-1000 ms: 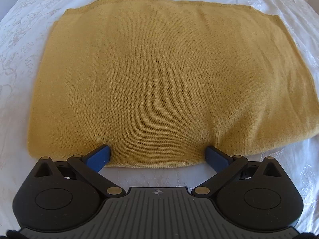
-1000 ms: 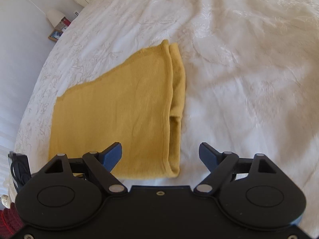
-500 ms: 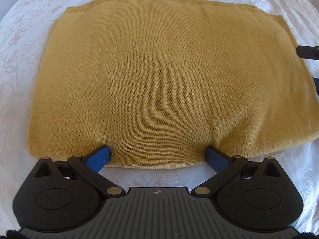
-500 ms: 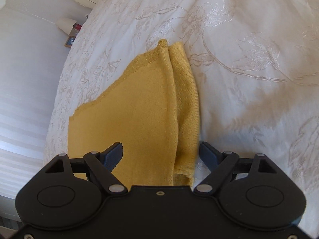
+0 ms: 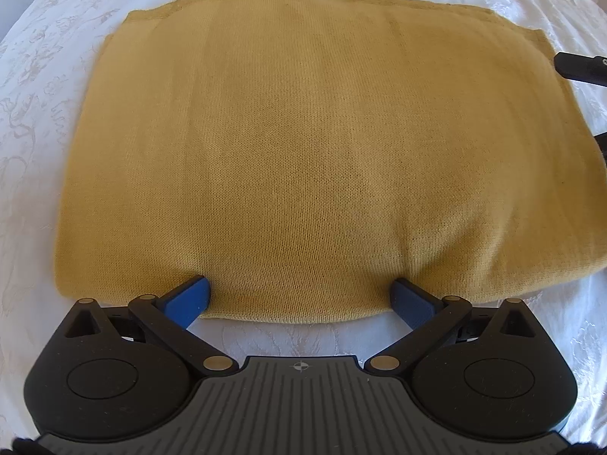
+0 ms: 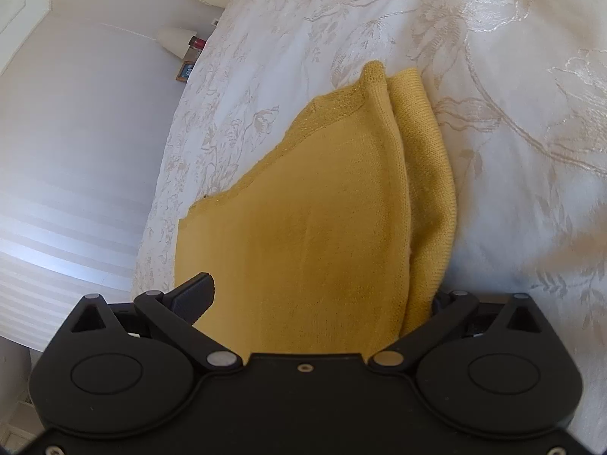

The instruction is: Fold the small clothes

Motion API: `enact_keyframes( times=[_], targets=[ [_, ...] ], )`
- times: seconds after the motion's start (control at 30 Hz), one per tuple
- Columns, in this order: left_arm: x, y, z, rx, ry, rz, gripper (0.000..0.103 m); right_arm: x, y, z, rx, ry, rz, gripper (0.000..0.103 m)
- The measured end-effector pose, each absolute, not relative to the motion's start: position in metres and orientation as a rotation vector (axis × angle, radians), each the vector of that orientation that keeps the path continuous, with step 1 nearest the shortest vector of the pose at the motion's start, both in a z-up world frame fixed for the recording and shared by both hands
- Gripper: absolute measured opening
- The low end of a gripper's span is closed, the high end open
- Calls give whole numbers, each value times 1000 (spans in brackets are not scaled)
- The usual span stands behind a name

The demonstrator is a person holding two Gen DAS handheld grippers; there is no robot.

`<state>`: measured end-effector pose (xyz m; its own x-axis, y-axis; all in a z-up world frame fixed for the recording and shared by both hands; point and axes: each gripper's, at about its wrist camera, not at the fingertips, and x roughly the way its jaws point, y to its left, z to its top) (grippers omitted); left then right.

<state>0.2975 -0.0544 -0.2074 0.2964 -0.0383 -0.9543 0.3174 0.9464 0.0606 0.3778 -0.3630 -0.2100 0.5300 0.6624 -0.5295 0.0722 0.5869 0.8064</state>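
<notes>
A mustard-yellow knitted garment [image 5: 311, 151] lies folded flat on the white embroidered bedspread [image 5: 34, 76]. My left gripper [image 5: 299, 297] is open, its blue fingers [image 5: 187, 297] touching the garment's near edge on either side. My right gripper [image 6: 318, 295] is open and straddles the garment's right edge [image 6: 341, 227]; the cloth lies between the jaws and covers the right finger. The layered fold [image 6: 428, 174] shows along that edge. The right gripper's black finger [image 5: 580, 68] also shows at the right rim of the left wrist view.
The bedspread [image 6: 493, 76] stretches far to the right and beyond the garment. A white wall, a lamp [image 6: 176, 40] and small items on a bedside stand sit past the bed's left edge.
My right gripper has moved forward and low onto the garment's right edge, so the cloth now lies between its jaws. The left gripper has barely moved.
</notes>
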Motion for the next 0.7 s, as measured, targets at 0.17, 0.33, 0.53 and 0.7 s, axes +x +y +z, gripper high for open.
enact_keyframes(
  times=[0.17, 0.33, 0.53, 0.7],
  targets=[
    [299, -56, -207, 262, 1259, -238, 103, 378, -358, -208, 868, 966, 389, 103],
    [302, -58, -206, 266, 1273, -232, 103, 376, -354, -208, 854, 959, 389, 103],
    [306, -57, -204, 264, 1282, -229, 103, 373, -363, -212, 884, 945, 423, 103],
    [311, -50, -190, 197, 1289, -229, 82, 371, -361, -209, 859, 944, 416, 103]
  ],
)
